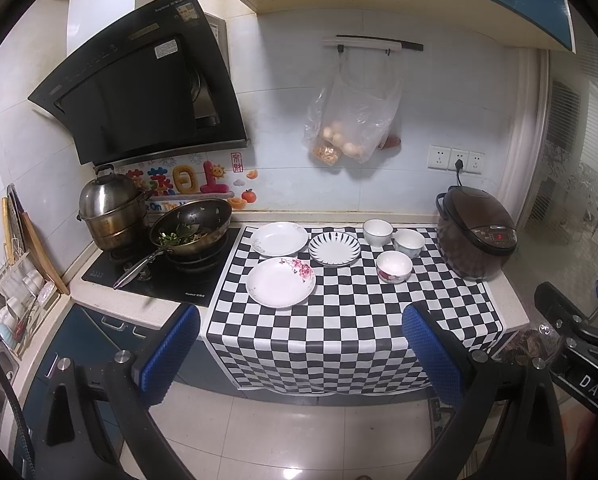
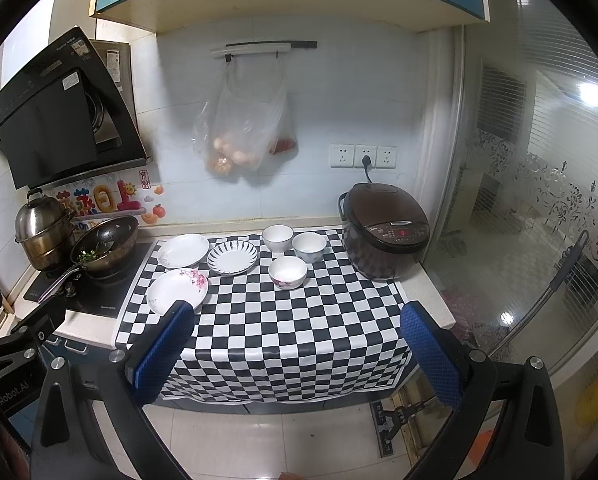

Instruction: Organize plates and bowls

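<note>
Three plates lie apart on the checkered cloth (image 1: 339, 320): a pink-flower plate (image 1: 281, 282) (image 2: 177, 291) nearest, a white plate (image 1: 279, 238) (image 2: 183, 250) behind it, and a black-striped plate (image 1: 334, 249) (image 2: 232, 257) to the right. Three bowls stand right of them: a white bowl (image 1: 377, 232) (image 2: 277, 238), a pale blue bowl (image 1: 409, 242) (image 2: 309, 246), and a flowered bowl (image 1: 394, 266) (image 2: 287, 272). My left gripper (image 1: 301, 352) and right gripper (image 2: 299, 356) are open and empty, held in front of the counter, well short of the dishes.
A brown rice cooker (image 1: 477, 236) (image 2: 385, 236) stands at the cloth's right end. Left is a stove with a wok (image 1: 191, 226) (image 2: 105, 244) of greens and a steel steamer pot (image 1: 111, 212). A dish rack (image 1: 11, 304) stands far left. A bag (image 1: 351, 120) hangs on the wall.
</note>
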Demonstrator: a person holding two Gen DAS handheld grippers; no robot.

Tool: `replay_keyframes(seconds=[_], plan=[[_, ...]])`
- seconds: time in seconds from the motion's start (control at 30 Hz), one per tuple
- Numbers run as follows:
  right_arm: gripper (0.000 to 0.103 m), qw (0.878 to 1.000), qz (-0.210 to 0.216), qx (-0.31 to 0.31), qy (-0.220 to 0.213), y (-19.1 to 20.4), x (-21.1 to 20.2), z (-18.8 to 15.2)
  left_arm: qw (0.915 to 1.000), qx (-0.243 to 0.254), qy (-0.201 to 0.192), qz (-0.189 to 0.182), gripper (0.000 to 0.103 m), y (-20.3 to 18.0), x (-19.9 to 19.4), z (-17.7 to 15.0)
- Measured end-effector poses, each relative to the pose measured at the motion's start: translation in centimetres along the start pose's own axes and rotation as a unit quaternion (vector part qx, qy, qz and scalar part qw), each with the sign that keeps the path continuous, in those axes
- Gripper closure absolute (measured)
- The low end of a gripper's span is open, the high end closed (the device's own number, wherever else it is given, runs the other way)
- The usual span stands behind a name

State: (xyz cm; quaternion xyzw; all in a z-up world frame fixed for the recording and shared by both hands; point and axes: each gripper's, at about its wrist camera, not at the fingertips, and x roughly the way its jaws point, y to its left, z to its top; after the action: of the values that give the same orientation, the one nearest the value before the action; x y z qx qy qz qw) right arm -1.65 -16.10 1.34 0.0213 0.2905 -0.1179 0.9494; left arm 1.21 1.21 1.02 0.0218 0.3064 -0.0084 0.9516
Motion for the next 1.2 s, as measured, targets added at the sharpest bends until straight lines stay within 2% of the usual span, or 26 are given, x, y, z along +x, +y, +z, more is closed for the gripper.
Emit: replay_keyframes(seconds=[1.0,1.2], plan=[[0.0,1.0,-0.001,0.001,-0.001,0.0,-0.2,0.1,1.0,0.002,0.001,0.0,0.0,0.0,0.1,-0.2],[0.0,1.0,-0.005,0.018,0.012,0.1,1.4,-0.4,0.9999,0.009,-0.003,0.009,0.0,0.7,1.9,-0.6]])
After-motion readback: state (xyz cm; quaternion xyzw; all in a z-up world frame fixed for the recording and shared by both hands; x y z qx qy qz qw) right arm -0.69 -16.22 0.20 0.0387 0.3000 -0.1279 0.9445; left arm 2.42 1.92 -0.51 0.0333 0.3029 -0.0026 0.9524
